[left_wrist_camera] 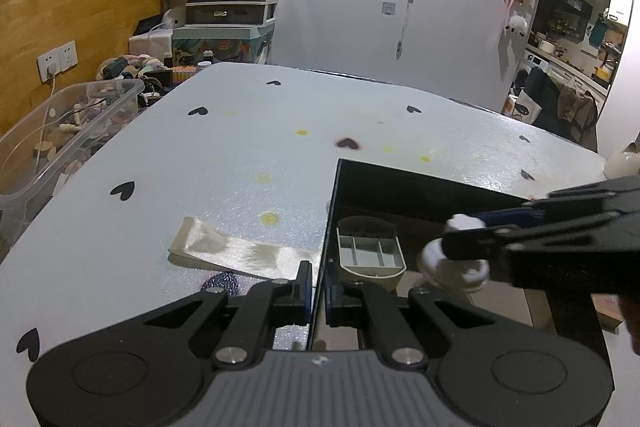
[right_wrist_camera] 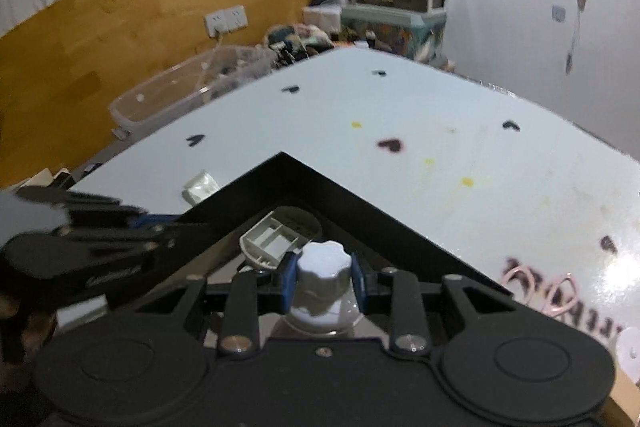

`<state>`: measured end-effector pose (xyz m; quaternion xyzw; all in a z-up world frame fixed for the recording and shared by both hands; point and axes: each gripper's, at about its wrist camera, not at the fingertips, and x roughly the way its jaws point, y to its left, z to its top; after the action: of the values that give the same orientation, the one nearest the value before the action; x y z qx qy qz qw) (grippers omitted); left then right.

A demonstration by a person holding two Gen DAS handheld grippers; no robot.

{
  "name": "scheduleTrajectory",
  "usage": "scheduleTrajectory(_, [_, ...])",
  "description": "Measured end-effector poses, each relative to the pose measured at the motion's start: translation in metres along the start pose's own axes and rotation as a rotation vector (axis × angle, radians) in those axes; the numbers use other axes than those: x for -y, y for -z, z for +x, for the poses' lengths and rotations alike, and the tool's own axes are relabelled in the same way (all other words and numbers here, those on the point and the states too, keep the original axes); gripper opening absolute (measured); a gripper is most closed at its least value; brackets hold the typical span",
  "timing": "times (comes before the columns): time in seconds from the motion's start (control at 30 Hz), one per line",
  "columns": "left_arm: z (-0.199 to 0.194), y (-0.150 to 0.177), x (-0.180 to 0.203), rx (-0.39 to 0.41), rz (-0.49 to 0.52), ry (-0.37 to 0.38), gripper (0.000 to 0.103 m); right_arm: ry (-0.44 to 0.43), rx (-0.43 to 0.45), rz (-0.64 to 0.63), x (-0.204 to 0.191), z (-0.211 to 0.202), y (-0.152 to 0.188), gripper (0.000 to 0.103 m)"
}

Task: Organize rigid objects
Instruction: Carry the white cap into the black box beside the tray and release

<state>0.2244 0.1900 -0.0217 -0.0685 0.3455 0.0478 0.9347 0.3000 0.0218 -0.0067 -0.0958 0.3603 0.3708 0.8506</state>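
From your left wrist view, your left gripper (left_wrist_camera: pixel 318 293) is pinched on the near left wall of the black box (left_wrist_camera: pixel 420 187), one finger outside the wall and one inside, the thin edge clamped between the blue pads; the box sits on the pale table (left_wrist_camera: pixel 240 147) printed with black hearts and dotted with yellow stains. Inside the box, just past that clamped wall, lies a grey compartmented piece (left_wrist_camera: pixel 370 253), its ribbed hollow side facing up; to the right of it, your right gripper (left_wrist_camera: pixel 452 243) reaches in over the box, closed on a white-capped clear jar (left_wrist_camera: pixel 456 267), which hangs above the box floor. Outside the box, just left of the clamped wall, a strip of shiny cream ribbon (left_wrist_camera: pixel 236 251) lies flat on the table; beyond the table's left edge stands a clear plastic bin (left_wrist_camera: pixel 72 131).

From your right wrist view, your right gripper (right_wrist_camera: pixel 325 277) has its blue pads tight against both sides of the jar's scalloped white cap (right_wrist_camera: pixel 325 265); the clear body below is partly hidden by the tool. The grey compartmented piece (right_wrist_camera: pixel 276 239) rests in the box's far corner, just beyond the cap; your left gripper (right_wrist_camera: pixel 160 227) holds the box's left wall; the box (right_wrist_camera: pixel 360 203) itself shows its far corner pointing away across the table (right_wrist_camera: pixel 460 107); the ribbon (right_wrist_camera: pixel 200 187) lies just outside the box's left wall.
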Motion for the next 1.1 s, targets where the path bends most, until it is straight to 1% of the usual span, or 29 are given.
scheduleTrajectory(0.07, [0.0,0.0,0.0,0.001,0.0,0.003,0.005,0.013,-0.025,0.017,0.0,0.009,-0.004,0.03])
scheduleTrajectory(0.2, [0.0,0.0,-0.001,0.002,-0.001,0.006,0.005,0.038,-0.045,0.03,-0.001,0.021,-0.007,0.03])
scheduleTrajectory(0.33, [0.001,0.0,-0.001,0.003,-0.005,0.006,0.005,0.032,-0.055,0.077,0.003,0.025,-0.007,0.032])
scheduleTrajectory(0.4, [0.001,0.0,-0.001,0.003,-0.006,0.007,0.005,0.025,-0.05,0.088,0.004,0.021,-0.005,0.049])
scheduleTrajectory(0.53, [0.001,0.0,-0.001,0.002,-0.008,0.005,0.005,0.022,-0.029,0.075,0.003,0.007,-0.002,0.058])
scheduleTrajectory(0.57, [0.001,0.0,-0.001,0.002,-0.009,0.004,0.005,0.016,-0.025,0.08,0.003,0.003,-0.001,0.063])
scheduleTrajectory(0.63, [0.001,0.0,-0.001,0.001,-0.011,0.004,0.005,0.011,-0.015,0.087,0.004,-0.005,0.001,0.067])
scheduleTrajectory(0.7, [0.001,0.0,-0.001,0.0,-0.01,0.002,0.005,0.009,0.002,0.088,0.004,-0.013,0.004,0.074])
scheduleTrajectory(0.83, [0.001,0.0,-0.001,-0.001,-0.012,-0.002,0.005,0.007,0.034,0.075,0.001,-0.03,0.01,0.079])
scheduleTrajectory(1.1, [0.001,-0.001,0.0,-0.003,-0.012,-0.011,0.005,0.02,0.107,0.076,-0.001,-0.064,0.024,0.092])
